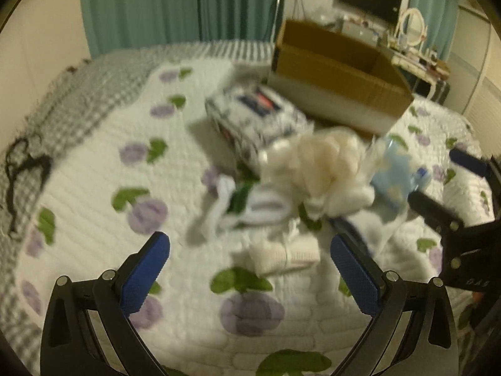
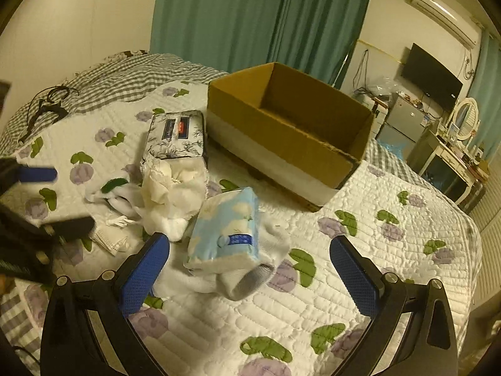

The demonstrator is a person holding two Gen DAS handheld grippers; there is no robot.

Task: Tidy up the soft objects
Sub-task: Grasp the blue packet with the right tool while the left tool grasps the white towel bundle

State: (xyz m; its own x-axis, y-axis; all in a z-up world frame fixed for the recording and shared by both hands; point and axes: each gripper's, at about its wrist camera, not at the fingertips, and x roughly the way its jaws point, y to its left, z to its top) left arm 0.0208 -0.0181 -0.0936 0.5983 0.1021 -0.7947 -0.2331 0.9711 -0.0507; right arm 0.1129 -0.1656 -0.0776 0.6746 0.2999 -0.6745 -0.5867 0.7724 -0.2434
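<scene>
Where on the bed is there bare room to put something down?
Bare quilt lies right of the blue tissue pack, in front of the cardboard box. More lies near the grey checked blanket. Crowded: the pile around the white pouf and floral tissue pack.

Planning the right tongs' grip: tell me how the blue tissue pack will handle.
The blue tissue pack looks soft and plastic-wrapped, so probably light, squashy, somewhat slippery. It leans on a white sock, so pushing may topple it.

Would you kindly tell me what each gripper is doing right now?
Left gripper: open, holding nothing.
Right gripper: open, holding nothing.
</scene>
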